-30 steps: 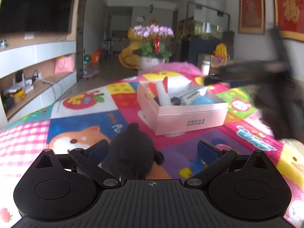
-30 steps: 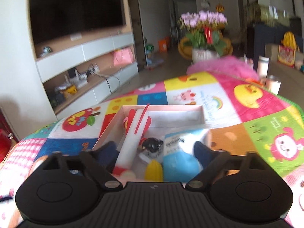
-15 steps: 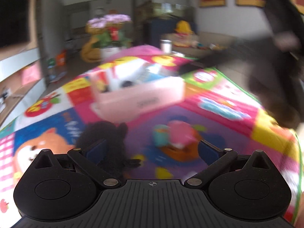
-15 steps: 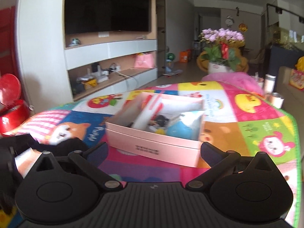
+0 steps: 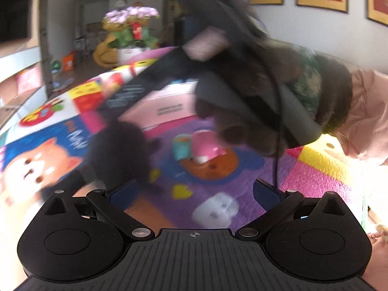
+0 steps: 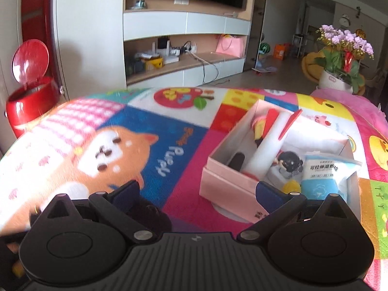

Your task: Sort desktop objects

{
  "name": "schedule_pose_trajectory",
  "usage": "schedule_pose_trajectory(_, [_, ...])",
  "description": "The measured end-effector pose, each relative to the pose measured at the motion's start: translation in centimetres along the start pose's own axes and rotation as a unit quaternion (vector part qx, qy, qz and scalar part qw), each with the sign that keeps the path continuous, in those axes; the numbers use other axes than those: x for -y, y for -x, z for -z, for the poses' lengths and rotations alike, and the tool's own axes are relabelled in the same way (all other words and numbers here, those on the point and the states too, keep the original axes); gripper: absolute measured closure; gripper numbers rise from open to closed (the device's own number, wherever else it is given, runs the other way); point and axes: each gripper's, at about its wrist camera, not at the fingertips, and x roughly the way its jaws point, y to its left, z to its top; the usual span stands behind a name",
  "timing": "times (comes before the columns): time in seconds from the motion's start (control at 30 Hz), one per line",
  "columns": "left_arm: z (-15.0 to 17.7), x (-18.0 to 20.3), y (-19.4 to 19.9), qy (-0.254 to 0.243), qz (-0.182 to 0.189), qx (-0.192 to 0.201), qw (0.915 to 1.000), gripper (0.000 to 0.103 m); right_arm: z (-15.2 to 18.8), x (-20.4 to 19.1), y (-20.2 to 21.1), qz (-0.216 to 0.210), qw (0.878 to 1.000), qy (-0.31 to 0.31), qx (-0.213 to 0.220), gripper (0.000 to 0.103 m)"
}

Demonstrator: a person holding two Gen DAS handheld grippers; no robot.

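Observation:
In the left wrist view, a black fuzzy toy [image 5: 118,150] lies on the colourful mat just ahead of my left gripper [image 5: 194,191], which is open and empty. The toy sits near its left fingertip [image 5: 123,191]. A gloved hand holding the right gripper [image 5: 242,84] crosses above, blurred, in front of the pink box [image 5: 167,106]. In the right wrist view, my right gripper [image 6: 196,191] is open and empty. A dark fuzzy shape [image 6: 150,215] shows under its left finger. The pink box [image 6: 228,186] holds a white tube [image 6: 266,150], a dark-haired figurine [image 6: 289,163] and a blue packet [image 6: 322,177].
A pink sleeve [image 5: 363,111] comes in from the right. A red lidded bin [image 6: 29,97] stands on the floor left of the table, with a TV shelf unit [image 6: 184,48] behind. A potted orchid [image 6: 344,48] stands beyond the far right edge.
The right gripper pulled back from over the box and swung left above the black toy. The left gripper turned right and dropped lower over the mat. Both stayed open.

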Motion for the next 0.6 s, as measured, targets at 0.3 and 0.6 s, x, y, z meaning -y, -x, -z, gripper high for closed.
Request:
schedule_pose_trajectory(0.3, [-0.1, -2.5, -0.6, 0.081, -0.074, -0.006, 0.9939, 0.000, 4.0, 3.0, 3.0, 0.044, 0.999, -0.007, 0.008, 0.000])
schedule_pose_trajectory(0.6, [-2.1, -1.1, -4.4, 0.020, -0.084, 0.001, 0.9963, 0.000, 6.1, 6.7, 7.7, 0.059, 0.994, -0.082, 0.049, 0.000])
